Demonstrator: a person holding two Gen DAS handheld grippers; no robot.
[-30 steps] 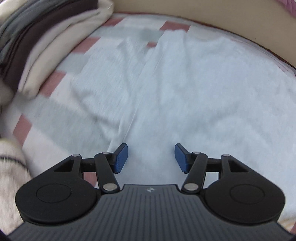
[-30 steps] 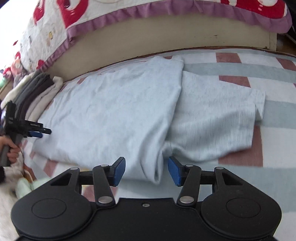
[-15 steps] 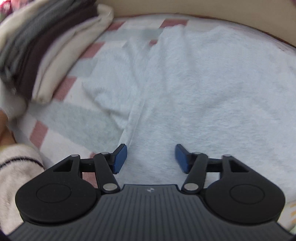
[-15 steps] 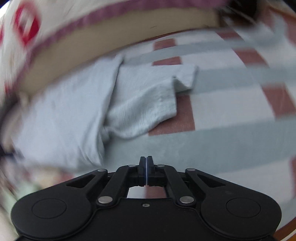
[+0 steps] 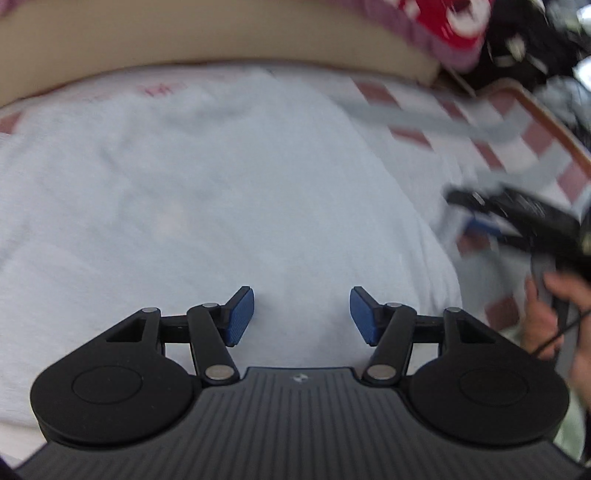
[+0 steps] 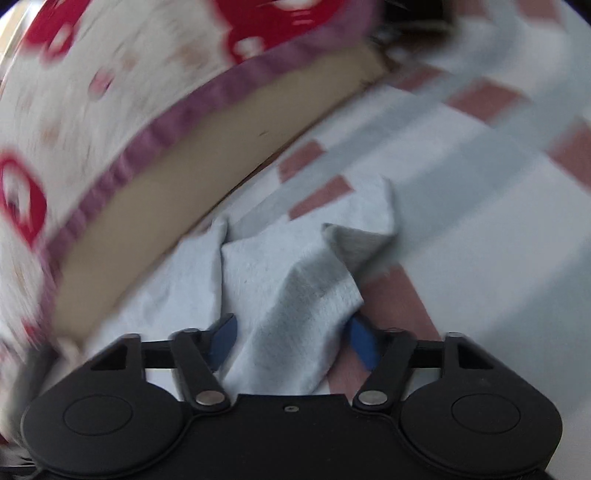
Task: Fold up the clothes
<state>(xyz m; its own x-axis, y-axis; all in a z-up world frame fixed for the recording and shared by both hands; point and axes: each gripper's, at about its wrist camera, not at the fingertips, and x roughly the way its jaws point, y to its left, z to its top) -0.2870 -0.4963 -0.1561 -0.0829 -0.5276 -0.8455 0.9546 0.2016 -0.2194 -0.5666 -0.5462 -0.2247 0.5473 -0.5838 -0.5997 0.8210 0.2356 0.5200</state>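
In the left wrist view, the pale blue T-shirt (image 5: pixel 221 184) lies spread flat over most of the bed. It runs from the left edge to just past the middle and nearly up to the beige side panel (image 5: pixel 221 37) at the top. The left gripper (image 5: pixel 302 314) hangs over the near part of the shirt with its blue pads (image 5: pixel 242 317) set well apart and nothing between them; whether they touch the cloth cannot be told. Right of the shirt, the checked sheet (image 5: pixel 517 147) in white, grey and dull red shows bare. Above it is the corner of a quilt (image 5: pixel 454 22) with red shapes and a purple frill. At the far right the right gripper (image 5: pixel 476 218) is a dark blur over the sheet, just beside the shirt's right edge, with a person's hand (image 5: pixel 554 314) on its grip. In the right wrist view, the same quilt (image 6: pixel 110 74) and beige panel (image 6: pixel 184 206) slant across the left side. The shirt's edge (image 6: pixel 177 280) lies against the foot of the panel. In the middle, a flap of the shirt (image 6: pixel 295 280) rises in a rumpled peak straight through the right gripper (image 6: pixel 291 336). Its jaws stand spread wide, one pad (image 6: pixel 364 343) on each side of the flap. Whether the pads press on the cloth cannot be told. To the right lies the bare checked sheet (image 6: pixel 480 221).
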